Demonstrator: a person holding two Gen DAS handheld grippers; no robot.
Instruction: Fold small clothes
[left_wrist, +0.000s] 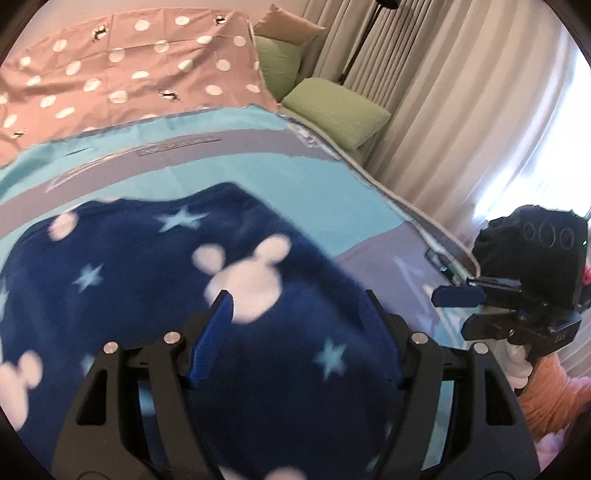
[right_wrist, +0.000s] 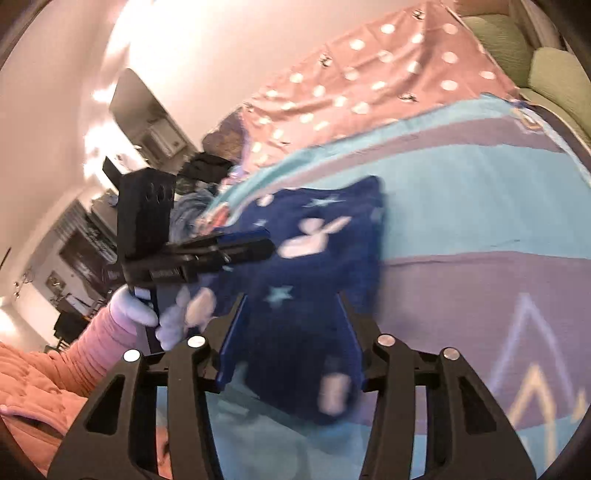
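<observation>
While both grippers gape, motion blurs the navy garment.

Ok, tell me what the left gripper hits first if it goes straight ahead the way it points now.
Most likely the navy star-print garment: the open left gripper looks forward straight onto it, spread on the blue blanket. The image is blurred, so the gap is unclear.

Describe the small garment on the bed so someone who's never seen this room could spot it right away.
Start at the bed, covered by a turquoise and grey striped blanket with a pink polka-dot sheet beyond it. On the striped blanket lies the navy fleece garment. Nothing else nearby is dark blue with pale mouse-head shapes and light blue stars.
</observation>
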